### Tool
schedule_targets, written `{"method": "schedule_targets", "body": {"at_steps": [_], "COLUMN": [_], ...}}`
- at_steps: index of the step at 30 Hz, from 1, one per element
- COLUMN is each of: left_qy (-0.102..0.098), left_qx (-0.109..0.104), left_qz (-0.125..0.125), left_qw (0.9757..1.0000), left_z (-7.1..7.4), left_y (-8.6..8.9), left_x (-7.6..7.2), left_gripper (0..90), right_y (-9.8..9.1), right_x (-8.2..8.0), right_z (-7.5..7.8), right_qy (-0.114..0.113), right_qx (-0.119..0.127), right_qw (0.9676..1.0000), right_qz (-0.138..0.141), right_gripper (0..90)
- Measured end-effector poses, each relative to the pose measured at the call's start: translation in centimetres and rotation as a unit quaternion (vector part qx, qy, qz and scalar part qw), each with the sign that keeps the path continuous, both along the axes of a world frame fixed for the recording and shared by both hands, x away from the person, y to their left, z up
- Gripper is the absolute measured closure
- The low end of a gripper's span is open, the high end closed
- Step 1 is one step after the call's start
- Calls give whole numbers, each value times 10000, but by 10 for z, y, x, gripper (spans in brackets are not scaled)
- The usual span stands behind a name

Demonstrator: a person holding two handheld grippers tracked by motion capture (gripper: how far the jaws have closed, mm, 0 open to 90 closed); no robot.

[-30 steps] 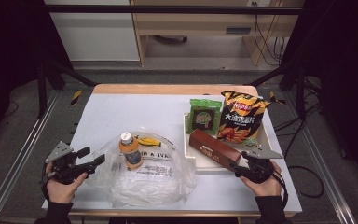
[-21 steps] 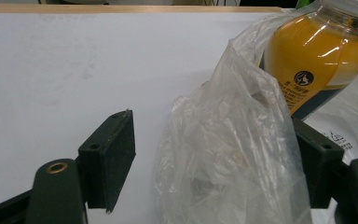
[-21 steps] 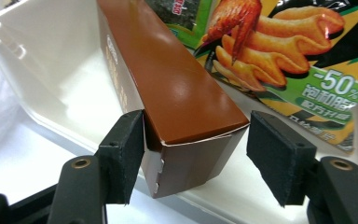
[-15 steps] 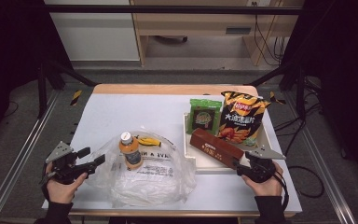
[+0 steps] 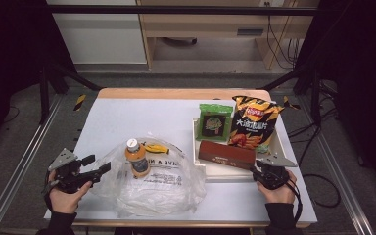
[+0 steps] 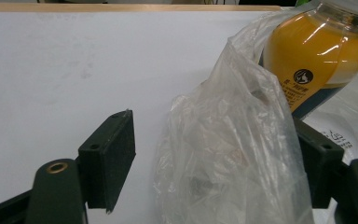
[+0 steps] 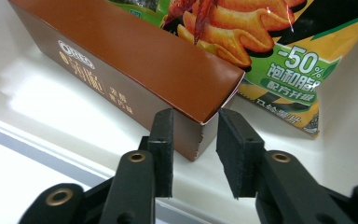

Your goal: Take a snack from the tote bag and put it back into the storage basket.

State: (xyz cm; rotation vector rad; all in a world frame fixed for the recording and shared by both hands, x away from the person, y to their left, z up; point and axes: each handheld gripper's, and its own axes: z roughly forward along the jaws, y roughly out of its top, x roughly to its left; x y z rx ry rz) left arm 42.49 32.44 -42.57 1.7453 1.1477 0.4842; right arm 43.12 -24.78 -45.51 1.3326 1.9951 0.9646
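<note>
Your right tool [image 7: 195, 154] has just been closing around the brown box's [image 7: 135, 65] near corner in the tray [image 5: 225, 172] by the worktop's right edge, pads not yet clamped; your left tool [image 6: 214, 158] stands released astride the plastic bag's [image 6: 233, 158] rim, ready to hold it open

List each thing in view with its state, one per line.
brown box: lying flat in tray, corner between right gripper's closing jaws.
chip bag: sealed, in white tray.
green packet: flat in tray.
juice bottle: capped, upright inside bag.
plastic bag: crumpled, edge between left gripper's open jaws.
</note>
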Motion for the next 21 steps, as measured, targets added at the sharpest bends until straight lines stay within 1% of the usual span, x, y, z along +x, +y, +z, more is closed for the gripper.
{"method": "schedule_targets", "body": {"at_steps": [2, 4, 5, 7, 8, 10, 11, 12, 14, 15, 19, 21], "left_qy": [10, 2, -1, -2, -12, -32, -39, -41, -54, -60, -55, -54], "left_qx": [-12, -15, -20, -22, -25, -25, -31, -38, -35, -43, -54, -47], "left_qz": [3, 9, 11, 12, 17, 19, 21, 23, 9, 7, 15, 14], "left_qw": [10000, 10000, 10000, 10000, 10000, 10000, 10000, 10000, 10000, 10000, 10000, 10000], "left_z": [0, 0, 0, 0, 0, 1, 2, 2, 2, 3, 3, 3], "left_y": [0, 0, 0, 0, 0, 1, 1, 1, 1, 1, 2, 1], "left_x": [0, 0, 0, 0, 0, -1, -1, -1, -2, -2, -2, -2], "left_gripper": [249, 249, 250, 250, 250, 251, 252, 252, 252, 252, 252, 252], "right_y": [1, 4, 6, 11, 14, 23, 27, 29, 30, 29, 20, 14], "right_x": [-1, -2, -2, -1, 0, 5, 8, 12, 16, 15, 4, -1], "right_z": [1, 5, 8, 12, 14, 17, 18, 18, 17, 16, 10, 7], "right_qy": [-41, -196, -296, -481, -545, -622, -642, -647, -628, -562, -503, -457], "right_qx": [25, 93, 128, 379, 429, 404, 450, 445, 417, 410, 344, 341], "right_qw": [10000, 9998, 9995, 9980, 9974, 9969, 9966, 9966, 9971, 9976, 9981, 9983], "right_qz": [-2, 10, 24, 141, 190, 250, 266, 240, 43, -21, -68, -112], "right_gripper": [675, 672, 686, 715, 734, 774, 793, 808, 825, 821, 749, 736]}}
